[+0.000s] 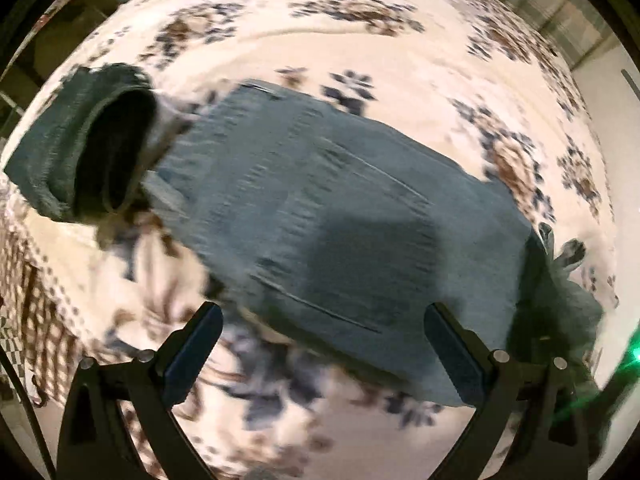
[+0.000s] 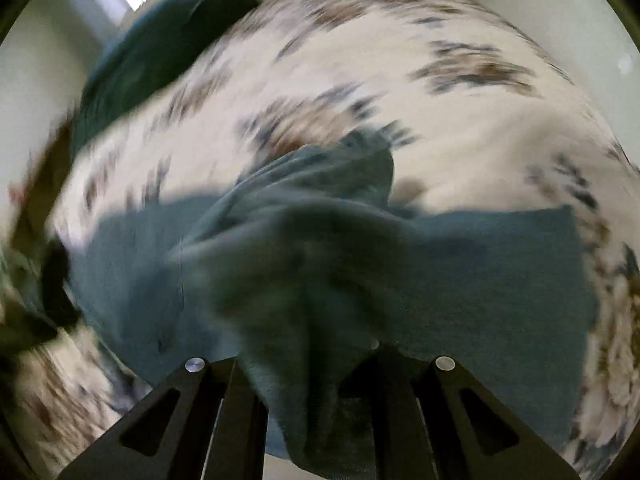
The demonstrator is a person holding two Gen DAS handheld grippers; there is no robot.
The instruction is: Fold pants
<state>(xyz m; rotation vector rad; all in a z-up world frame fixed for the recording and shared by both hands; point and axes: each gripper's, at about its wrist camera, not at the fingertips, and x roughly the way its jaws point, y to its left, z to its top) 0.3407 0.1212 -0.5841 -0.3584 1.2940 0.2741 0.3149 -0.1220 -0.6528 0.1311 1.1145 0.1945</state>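
Under me a bed with a flowered cream cover (image 1: 400,64) carries blue jeans (image 1: 340,216) spread flat, another dark garment (image 1: 80,148) beside them.

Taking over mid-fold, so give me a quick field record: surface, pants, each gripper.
surface: floral bedspread
pants: blue jeans, lying partly flat on the bedspread
left gripper: open, empty, above the jeans
right gripper: shut on a bunched fold of the jeans
image quality: both views motion-blurred
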